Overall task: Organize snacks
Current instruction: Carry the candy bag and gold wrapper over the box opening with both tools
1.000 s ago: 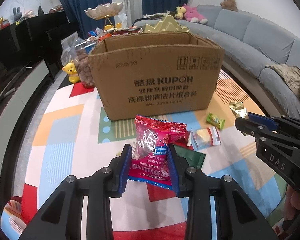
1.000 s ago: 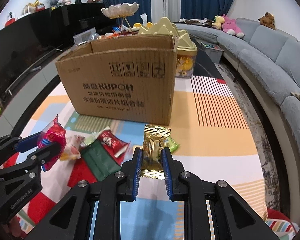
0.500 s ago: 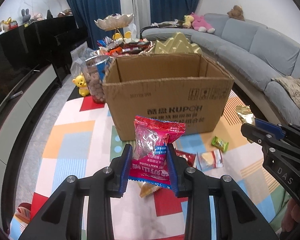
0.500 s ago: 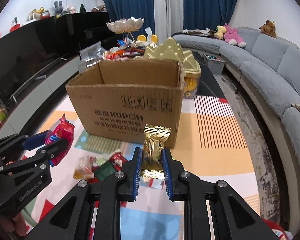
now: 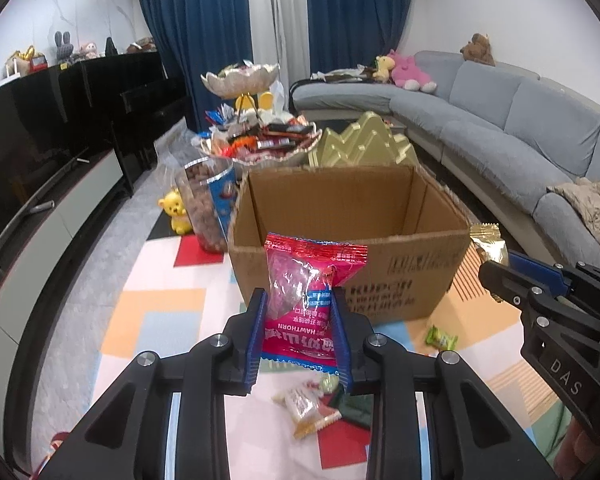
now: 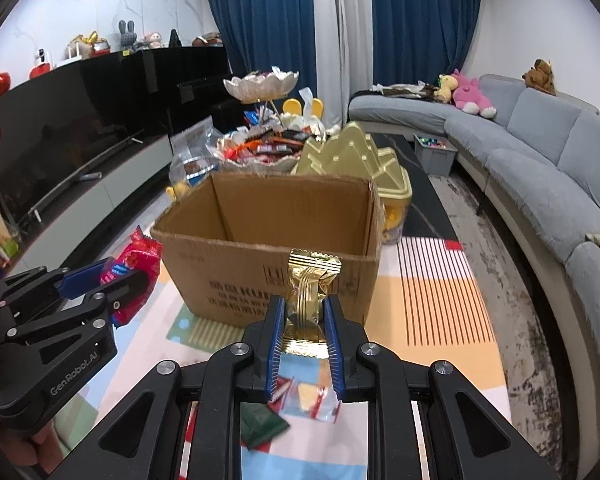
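- left gripper (image 5: 300, 332) clamped on red hawthorn packet (image 5: 310, 296)
- right gripper (image 6: 302, 340) pinching gold wrapper (image 6: 310, 292)
- both raised near open cardboard box (image 5: 352, 236)

Light: my room is evenly bright and soft; no source shows in either view.
Shadows: faint, soft ones under my cardboard box (image 5: 348, 240).
Glare: sheen on the red snack packet (image 5: 312, 300) and the gold wrapper (image 6: 310, 300); the black TV cabinet (image 6: 100, 120) reflects dimly.
Distortion: strong fisheye bending, with dark corners.
Focus: loose snacks (image 5: 312, 408) on the mat are smeared; box print is soft.
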Action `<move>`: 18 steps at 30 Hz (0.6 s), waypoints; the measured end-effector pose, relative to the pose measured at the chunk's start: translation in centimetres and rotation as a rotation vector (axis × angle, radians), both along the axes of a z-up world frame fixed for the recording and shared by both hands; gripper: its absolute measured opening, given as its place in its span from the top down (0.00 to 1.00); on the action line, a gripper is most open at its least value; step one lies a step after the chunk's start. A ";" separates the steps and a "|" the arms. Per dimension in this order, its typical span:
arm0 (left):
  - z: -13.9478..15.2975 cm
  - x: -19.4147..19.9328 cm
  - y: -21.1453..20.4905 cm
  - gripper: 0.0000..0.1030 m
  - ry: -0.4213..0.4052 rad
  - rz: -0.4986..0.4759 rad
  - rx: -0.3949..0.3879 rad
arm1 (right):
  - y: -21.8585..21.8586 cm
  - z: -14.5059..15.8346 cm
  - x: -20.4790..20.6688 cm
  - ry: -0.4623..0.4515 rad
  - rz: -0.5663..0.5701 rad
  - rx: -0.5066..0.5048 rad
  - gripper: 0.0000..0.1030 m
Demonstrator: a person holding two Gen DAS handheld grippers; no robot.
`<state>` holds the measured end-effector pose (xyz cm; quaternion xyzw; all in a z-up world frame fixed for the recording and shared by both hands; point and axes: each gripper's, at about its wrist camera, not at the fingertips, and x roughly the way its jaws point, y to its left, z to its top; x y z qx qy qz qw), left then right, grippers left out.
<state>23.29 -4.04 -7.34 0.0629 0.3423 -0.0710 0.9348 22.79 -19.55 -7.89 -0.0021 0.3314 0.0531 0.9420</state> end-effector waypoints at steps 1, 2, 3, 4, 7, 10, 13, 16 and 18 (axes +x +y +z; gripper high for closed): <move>0.3 0.2 0.0 0.70 -0.006 0.001 0.000 | 0.0 0.2 0.2 -0.005 -0.001 0.001 0.79; 0.5 0.4 0.0 0.70 -0.013 0.002 -0.001 | 0.0 0.4 0.3 -0.010 -0.001 0.002 0.79; 0.8 0.6 -0.1 0.71 -0.021 0.002 -0.002 | 0.0 0.6 0.4 -0.017 -0.002 0.001 0.79; 1.0 0.6 -0.1 0.71 -0.026 0.002 -0.002 | 0.0 0.9 0.6 -0.022 -0.003 0.001 0.79; 1.7 1.3 -0.2 0.71 -0.039 0.001 -0.004 | 0.0 1.4 1.0 -0.035 -0.004 0.000 0.79; 2.2 1.9 -0.5 0.71 -0.054 0.000 -0.003 | -0.1 2.1 1.5 -0.051 -0.008 -0.001 0.79; 2.8 2.7 -0.7 0.71 -0.068 0.000 -0.004 | -0.3 2.8 2.0 -0.066 -0.011 -0.006 0.79; 3.4 3.5 -0.9 0.71 -0.080 -0.002 -0.003 | -0.4 3.1 2.5 -0.073 -0.016 -0.007 0.79; 3.7 4.0 -1.1 0.71 -0.090 -0.004 -0.002 | -0.4 3.3 2.7 -0.078 -0.019 -0.009 0.79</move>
